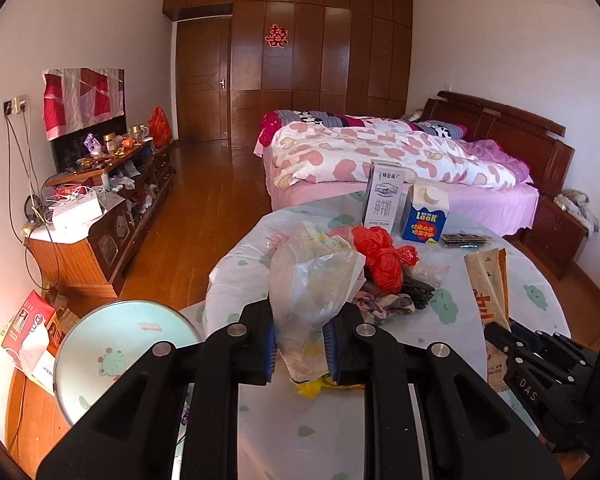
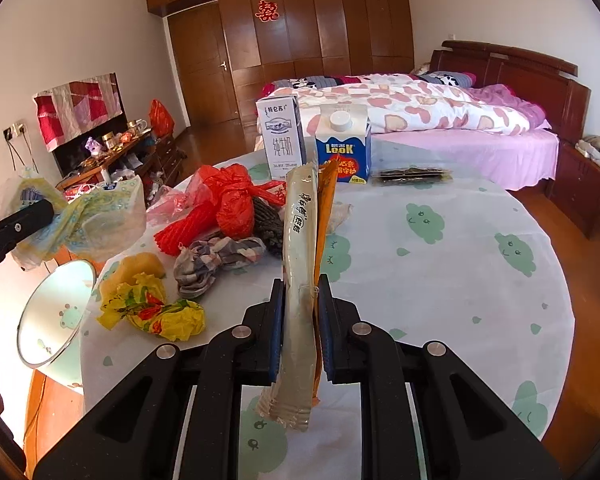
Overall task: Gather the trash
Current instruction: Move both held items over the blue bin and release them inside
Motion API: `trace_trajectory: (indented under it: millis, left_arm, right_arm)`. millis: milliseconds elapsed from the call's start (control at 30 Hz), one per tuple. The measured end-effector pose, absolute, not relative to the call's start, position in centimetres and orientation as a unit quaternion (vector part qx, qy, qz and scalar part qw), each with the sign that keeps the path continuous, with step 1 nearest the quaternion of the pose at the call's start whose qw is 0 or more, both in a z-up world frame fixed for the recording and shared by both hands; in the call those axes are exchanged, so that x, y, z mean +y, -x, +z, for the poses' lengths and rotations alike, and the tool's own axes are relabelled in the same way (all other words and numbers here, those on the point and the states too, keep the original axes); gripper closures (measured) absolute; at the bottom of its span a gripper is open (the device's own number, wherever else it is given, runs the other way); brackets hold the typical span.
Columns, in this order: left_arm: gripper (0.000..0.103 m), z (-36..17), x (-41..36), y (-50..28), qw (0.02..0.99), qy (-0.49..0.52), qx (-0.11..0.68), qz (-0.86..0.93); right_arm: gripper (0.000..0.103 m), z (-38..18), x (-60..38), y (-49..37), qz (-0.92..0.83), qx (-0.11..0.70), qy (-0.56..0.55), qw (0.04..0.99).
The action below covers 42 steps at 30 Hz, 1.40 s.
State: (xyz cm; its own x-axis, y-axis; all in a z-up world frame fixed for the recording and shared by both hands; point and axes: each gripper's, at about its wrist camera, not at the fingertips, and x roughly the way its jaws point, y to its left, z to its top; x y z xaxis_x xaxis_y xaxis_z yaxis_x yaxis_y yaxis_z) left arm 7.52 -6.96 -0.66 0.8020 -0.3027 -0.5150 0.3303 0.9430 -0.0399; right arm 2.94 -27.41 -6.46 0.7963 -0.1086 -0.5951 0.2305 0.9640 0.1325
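A round table point(image 2: 440, 280) under a white cloth printed with green clouds fills the foreground of a bedroom, with a bed point(image 2: 440, 120) beyond it and a cluttered cabinet point(image 1: 112, 216) along the left wall. Just off the table's left edge stands a pale green bin point(image 1: 112, 344), its rim open toward the camera. At the far side of the table a white milk carton point(image 2: 281, 136) stands upright just beside a blue Look carton point(image 2: 342, 144), with dark flat packets point(image 2: 412, 175) lying to their right. Nearer the middle lies a heap of trash: a red plastic bag point(image 2: 228, 204), a checked rag point(image 2: 216, 258) and a crumpled yellow wrapper point(image 2: 156, 308). The left gripper point(image 1: 300, 344) is clamped on a clear crumpled plastic bag point(image 1: 312, 280), lifted above the cloth at the table's left side. The right gripper point(image 2: 300, 328) pinches a long beige snack wrapper point(image 2: 300, 248), which stands upright between its blue pads over the table's near edge
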Motion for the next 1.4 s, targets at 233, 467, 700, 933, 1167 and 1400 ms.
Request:
trace_trajectory:
  millis: [233,467,700,933,1167,1400]
  left_arm:
    - [0.085,-0.1,-1.9,-6.5,0.955,0.001,0.272,-0.117]
    - [0.085,-0.1,1.6,-6.3,0.960,0.006,0.272,-0.069]
    - [0.084,-0.2,4.2,-6.5,0.960,0.015,0.277,-0.039]
    - [0.084,-1.0,5.9,-7.3,0.958,0.014,0.286,-0.008]
    - [0.084,-2.4,7.6,-8.5,0.951,0.017,0.307,0.022]
    - [0.084,-4.1,9.5,-9.7,0.940,0.032,0.336,0.043]
  right_arm:
    - [0.086,-5.1,-24.2,-2.9,-0.058,0.299,-0.075,0.949]
    - [0.086,-4.1,-20.1,-3.6,-0.023,0.297,-0.050,0.953]
    - [0.086,-3.5,-16.5,-4.7,0.006,0.295,-0.029,0.955]
    - [0.086,-3.1,-12.9,-6.1,0.026,0.294,-0.013,0.955]
    - [0.086,-3.0,-9.9,-7.4,0.053,0.301,-0.003,0.952]
    - [0.086,-3.8,-7.0,-9.3,0.080,0.322,0.001,0.943]
